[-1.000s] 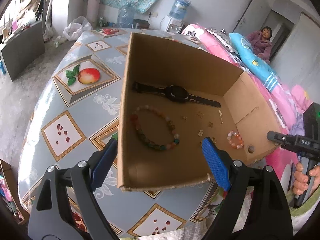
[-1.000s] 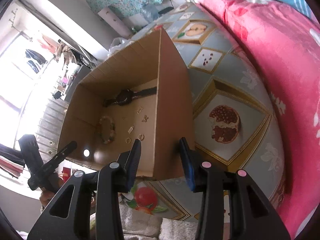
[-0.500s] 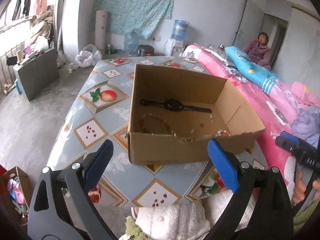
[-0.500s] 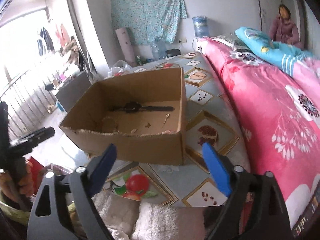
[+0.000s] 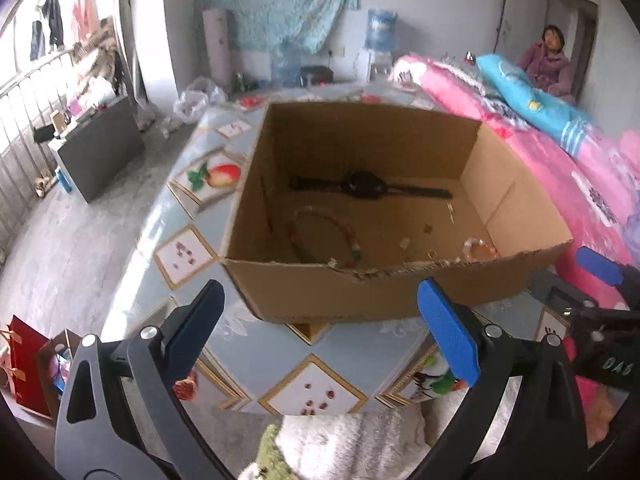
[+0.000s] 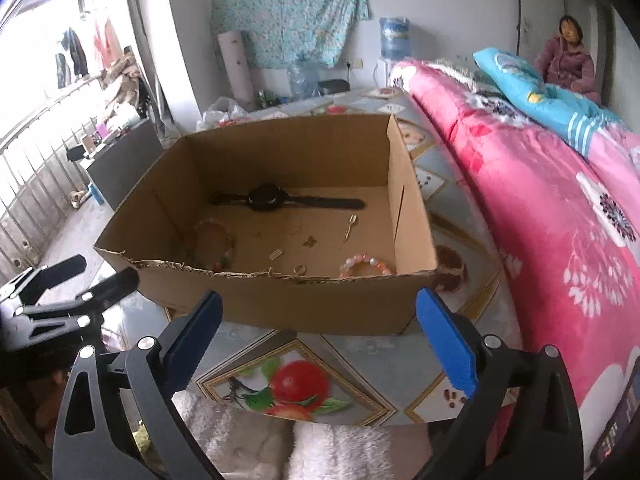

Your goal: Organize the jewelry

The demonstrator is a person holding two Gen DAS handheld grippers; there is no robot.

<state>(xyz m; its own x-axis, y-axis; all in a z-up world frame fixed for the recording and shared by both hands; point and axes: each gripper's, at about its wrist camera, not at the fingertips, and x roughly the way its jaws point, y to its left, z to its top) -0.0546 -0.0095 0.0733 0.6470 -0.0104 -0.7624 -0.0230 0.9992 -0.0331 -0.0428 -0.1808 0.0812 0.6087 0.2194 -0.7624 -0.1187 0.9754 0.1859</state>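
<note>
The cardboard box point(image 6: 280, 296) stands on the fruit-patterned tabletop point(image 6: 304, 384), and everything is placed here relative to it. As the largest thing it is judged light and fairly stiff, though its torn near rim would crumple under a hard pinch; a side wall is the better place to be gripped.

Inside, against the far wall, lies the black watch point(image 6: 266, 197): rigid at the case, floppy at the strap, best taken across the strap beside the case. Toward the box's left wall rests the large bead bracelet point(image 6: 214, 242), limp and liable to slide, to be lifted by one strand. In the near right corner sits the small pink bracelet point(image 6: 366, 264), equally soft. Scattered over the middle of the floor are a ring point(image 6: 300, 268) and what appear to be earrings (too small to be told apart with certainty); these are light, slippery and easily lost, so a fingertip pinch from above is called for.

Compared with a second ago, both claws have been drawn back from the box's near wall and raised. The right claw point(image 6: 316, 340), then narrowed across that wall, has just been opening; the left claw point(image 5: 320, 332) likewise. Both are now spread wide with nothing between the jaws.
</note>
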